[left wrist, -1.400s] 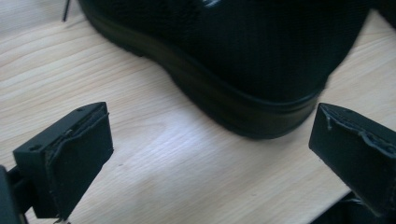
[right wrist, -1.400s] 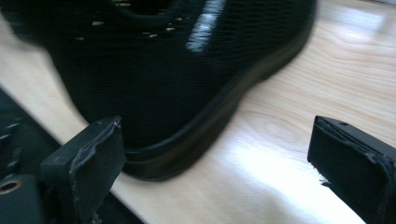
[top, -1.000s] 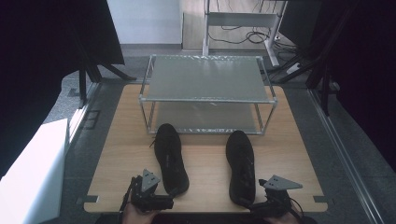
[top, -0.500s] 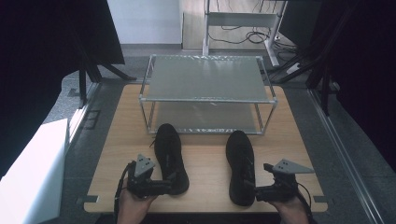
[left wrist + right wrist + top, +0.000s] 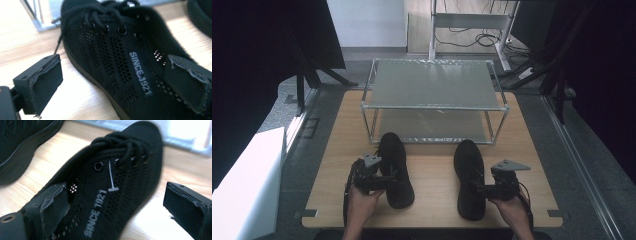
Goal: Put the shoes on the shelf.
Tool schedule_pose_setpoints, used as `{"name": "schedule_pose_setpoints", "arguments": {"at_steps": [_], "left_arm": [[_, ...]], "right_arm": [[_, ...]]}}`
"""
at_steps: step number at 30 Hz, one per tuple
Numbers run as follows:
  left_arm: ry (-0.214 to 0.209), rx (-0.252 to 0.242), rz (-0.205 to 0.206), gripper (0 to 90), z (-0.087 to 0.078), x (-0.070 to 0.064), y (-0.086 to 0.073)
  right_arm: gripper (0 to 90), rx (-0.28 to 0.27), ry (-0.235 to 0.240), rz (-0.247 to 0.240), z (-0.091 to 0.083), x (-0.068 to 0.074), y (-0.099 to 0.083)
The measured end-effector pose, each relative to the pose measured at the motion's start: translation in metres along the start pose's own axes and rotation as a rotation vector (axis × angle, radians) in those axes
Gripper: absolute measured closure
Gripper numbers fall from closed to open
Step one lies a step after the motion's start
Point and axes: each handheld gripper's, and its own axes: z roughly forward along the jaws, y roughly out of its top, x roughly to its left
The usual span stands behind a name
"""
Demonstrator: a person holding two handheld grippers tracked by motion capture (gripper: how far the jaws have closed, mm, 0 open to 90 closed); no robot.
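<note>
Two black mesh lace-up shoes lie side by side on the wooden table (image 5: 434,182), toes pointing away. The left shoe (image 5: 395,167) (image 5: 117,55) carries the print "SINCE 1921". My left gripper (image 5: 384,183) (image 5: 115,68) is open and straddles its outer side wall, one jaw over the table, the other at the shoe's opening. The right shoe (image 5: 469,172) (image 5: 117,185) has a small plastic tag at its laces. My right gripper (image 5: 478,190) (image 5: 117,200) is open too, one jaw in the shoe's opening and the other outside above the table.
A two-tier metal rack (image 5: 432,82) stands at the back of the table, just beyond the shoes' toes. A white box (image 5: 247,185) sits off the table's left side. Desk legs and cables (image 5: 472,30) are on the floor behind.
Both grippers have moved from the table's near edge forward and inward, up to the shoes, and their open jaws now sit astride each shoe's side wall. The shoes have not moved.
</note>
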Motion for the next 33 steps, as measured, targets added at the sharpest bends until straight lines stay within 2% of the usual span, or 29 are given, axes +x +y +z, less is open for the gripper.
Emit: {"name": "schedule_pose_setpoints", "arguments": {"at_steps": [2, 3, 7, 8, 11, 15, 16, 20, 24, 27, 30, 31, 32, 33], "left_arm": [[0.005, 0.008, -0.011, 3.1, 0.005, 0.001, 0.001], [0.014, 0.016, -0.007, 3.8, 0.008, 0.002, 0.001], [0.043, 0.060, 0.007, 4.6, 0.022, 0.003, 0.000], [0.048, 0.066, 0.008, 6.1, 0.025, 0.003, 0.000], [0.037, 0.074, 0.004, 9.6, 0.032, 0.002, 0.000], [0.029, 0.071, 0.026, 19.5, 0.033, -0.002, 0.004], [0.042, 0.071, 0.033, 22.7, 0.032, -0.003, 0.005], [0.054, 0.070, 0.049, 37.8, 0.031, 0.001, 0.006], [0.058, 0.071, 0.061, 48.8, 0.030, 0.004, 0.005], [0.083, 0.070, 0.065, 57.5, 0.029, 0.006, 0.005], [0.071, 0.051, 0.038, 68.8, 0.026, 0.013, 0.002], [0.068, 0.042, 0.034, 74.4, 0.024, 0.015, 0.001], [0.061, 0.032, 0.025, 74.4, 0.024, 0.017, -0.001], [0.054, 0.025, 0.013, 76.4, 0.023, 0.019, -0.002]], "right_arm": [[10.4, 0.004, -0.011, 0.001, 0.007, -0.001, 0.002], [11.9, 0.011, -0.020, -0.009, 0.010, -0.001, 0.003], [15.6, 0.053, -0.027, 0.004, 0.022, -0.005, 0.003], [22.8, 0.065, -0.027, 0.008, 0.025, -0.007, 0.002], [25.9, 0.073, -0.039, 0.006, 0.028, -0.009, -0.001], [32.9, 0.065, -0.071, -0.020, 0.030, -0.009, -0.002], [35.9, 0.059, -0.080, -0.028, 0.030, -0.009, -0.002], [54.7, 0.016, -0.117, -0.045, 0.028, -0.014, -0.001], [64.2, -0.003, -0.113, 0.001, 0.027, -0.025, -0.003], [70.0, -0.014, -0.127, 0.011, 0.025, -0.026, -0.004], [71.8, -0.032, -0.119, 0.038, 0.024, -0.029, -0.006], [72.6, -0.046, -0.096, 0.077, 0.022, -0.033, -0.007], [72.6, -0.046, -0.096, 0.077, 0.022, -0.033, -0.007], [73.0, -0.052, -0.083, 0.098, 0.021, -0.035, -0.007]]}}
